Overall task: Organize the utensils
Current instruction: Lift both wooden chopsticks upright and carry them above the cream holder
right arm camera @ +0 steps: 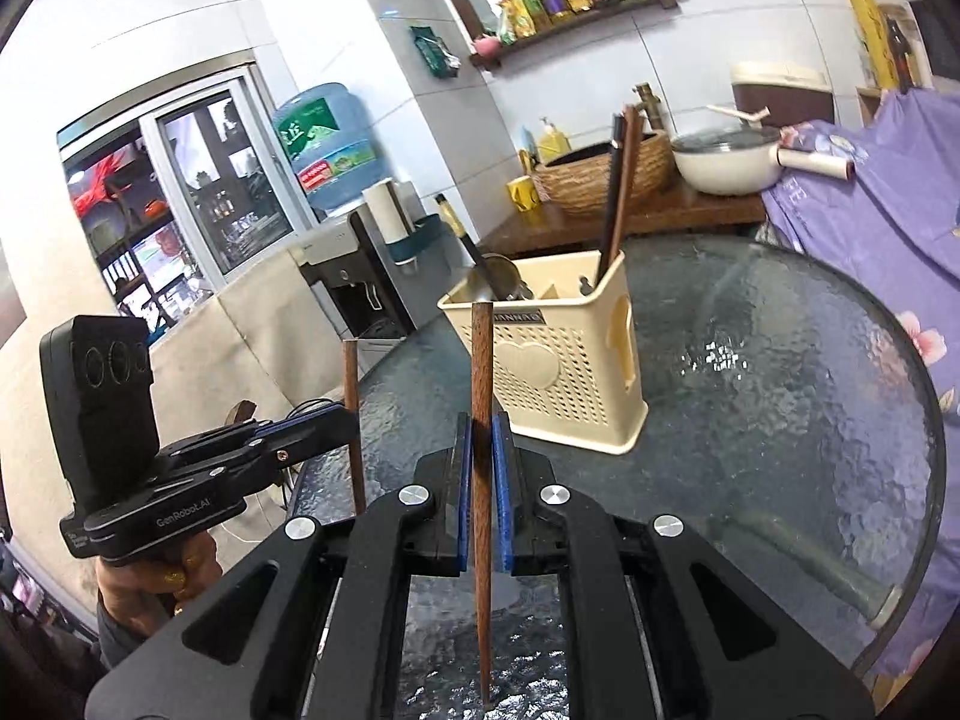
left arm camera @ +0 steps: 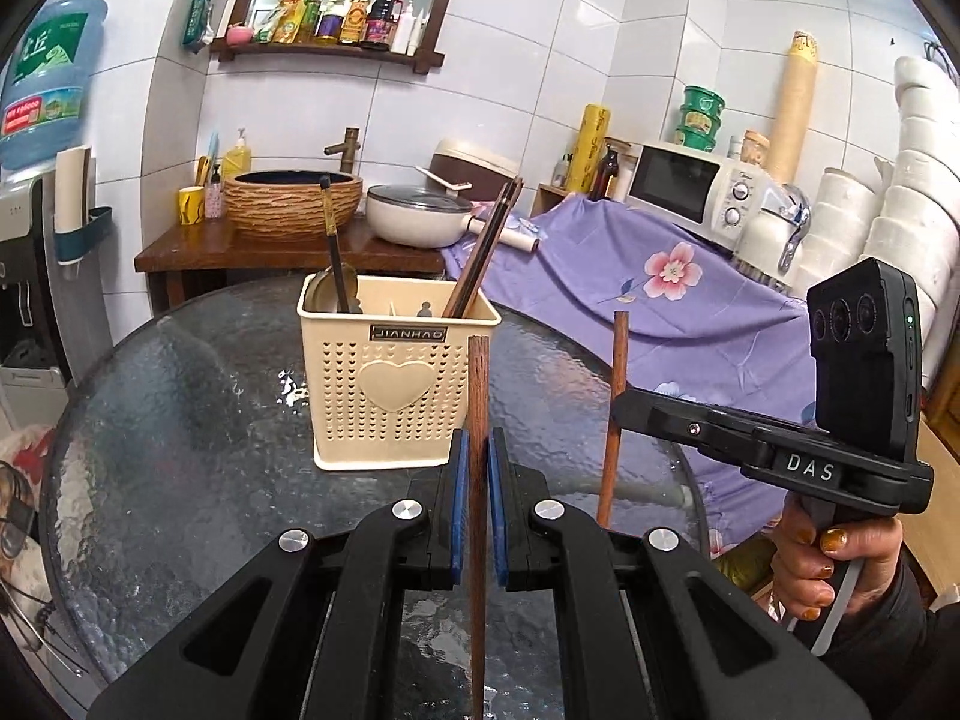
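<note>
Two black hand-held grippers are hovering above a round worktop (left arm camera: 180,396) of rippled, dark, pebbled glass. The left gripper (left arm camera: 478,450) is clamping a slim brown wooden chopstick (left arm camera: 478,396) between its blue-padded jaws, which are closed tight on the stick; the stick is standing almost upright, its blunt squared end up and its narrower end running down below the jaws. The right gripper (right arm camera: 480,438) is doing the same with a second wooden chopstick (right arm camera: 482,372), its jaws pressed shut on the grainy shaft, whose tapered tip is pointing down toward the glass. In the left wrist view the right gripper is sitting at the right, near, with a hand (left arm camera: 834,564) wrapped round its grip. Just beyond both held sticks a cream plastic utensil basket (left arm camera: 396,372) is standing on the glass: box-shaped, with rounded corners, walls pierced by rows of tiny holes and a raised heart on its front. Its inner dividers are making compartments; dark chopsticks (left arm camera: 486,252) are leaning in the right one, and a metal ladle (left arm camera: 333,252) with a dark handle is standing in the left one. Farther back a woven-textured brown basin (left arm camera: 294,204) is resting on a wooden shelf, a white lidded pan (left arm camera: 414,216) beside it, and a lilac flowered cloth (left arm camera: 660,288) is draping over things at the right.
</note>
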`<act>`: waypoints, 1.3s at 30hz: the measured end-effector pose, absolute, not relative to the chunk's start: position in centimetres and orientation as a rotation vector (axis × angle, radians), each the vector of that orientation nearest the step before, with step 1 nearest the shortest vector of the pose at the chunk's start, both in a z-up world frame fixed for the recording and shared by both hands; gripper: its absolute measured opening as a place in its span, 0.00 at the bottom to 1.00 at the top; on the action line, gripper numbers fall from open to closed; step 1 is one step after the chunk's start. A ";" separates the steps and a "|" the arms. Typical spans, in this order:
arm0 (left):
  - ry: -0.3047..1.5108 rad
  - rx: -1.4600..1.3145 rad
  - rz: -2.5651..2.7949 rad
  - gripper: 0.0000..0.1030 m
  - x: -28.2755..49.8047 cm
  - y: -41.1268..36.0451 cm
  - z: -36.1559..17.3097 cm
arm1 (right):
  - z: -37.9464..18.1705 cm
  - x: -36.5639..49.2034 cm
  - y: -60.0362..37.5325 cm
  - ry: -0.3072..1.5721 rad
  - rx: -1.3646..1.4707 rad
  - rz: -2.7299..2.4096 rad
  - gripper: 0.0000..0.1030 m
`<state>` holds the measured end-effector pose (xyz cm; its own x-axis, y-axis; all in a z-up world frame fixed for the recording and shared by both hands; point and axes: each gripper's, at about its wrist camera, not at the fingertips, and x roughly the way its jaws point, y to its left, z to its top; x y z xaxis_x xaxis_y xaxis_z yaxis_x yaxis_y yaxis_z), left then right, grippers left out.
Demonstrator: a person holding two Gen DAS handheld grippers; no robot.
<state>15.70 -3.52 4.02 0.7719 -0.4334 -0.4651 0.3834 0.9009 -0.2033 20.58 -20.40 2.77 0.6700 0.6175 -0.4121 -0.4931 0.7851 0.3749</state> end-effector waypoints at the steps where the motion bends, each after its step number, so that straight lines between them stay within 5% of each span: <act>1: 0.521 -0.096 -0.443 0.06 15.5 -3.5 4.3 | 3.0 20.5 -20.3 0.546 0.234 0.634 0.07; 39: 0.339 -0.035 -0.428 0.06 17.5 -1.5 13.6 | 13.6 23.1 -19.2 0.382 0.093 0.637 0.07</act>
<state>17.46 -1.53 13.64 0.8548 -0.4125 -0.3150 0.4010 0.9102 -0.1036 23.10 -19.22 13.62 0.7367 0.5960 -0.3195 -0.5622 0.8023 0.2005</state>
